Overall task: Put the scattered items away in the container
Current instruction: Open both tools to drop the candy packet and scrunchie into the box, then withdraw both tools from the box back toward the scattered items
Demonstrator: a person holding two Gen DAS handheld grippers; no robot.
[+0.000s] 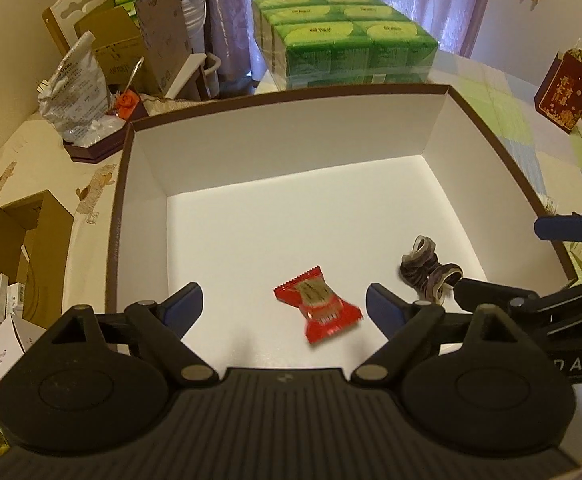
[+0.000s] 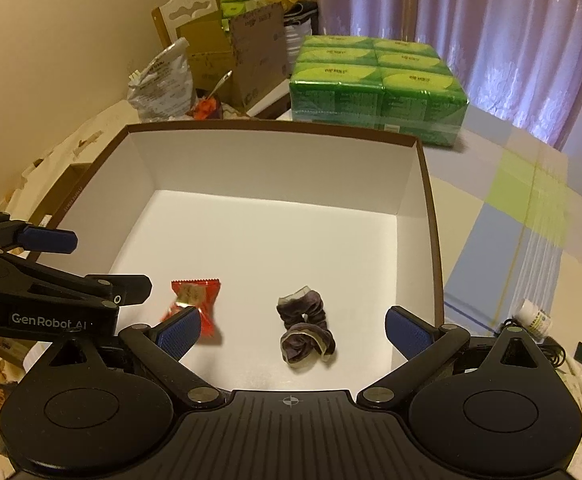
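The red candy packet [image 2: 195, 306] is motion-blurred and partly hidden behind the right claw's finger [image 2: 181, 334].

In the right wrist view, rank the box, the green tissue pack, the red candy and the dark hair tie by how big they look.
1. box
2. green tissue pack
3. dark hair tie and red candy: similar in size, and a finger partly hides the candy, so unranked.

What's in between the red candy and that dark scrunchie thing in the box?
Nothing: only bare white floor of the box lies between the red candy and the dark scrunchie. The right wrist view shows it best.
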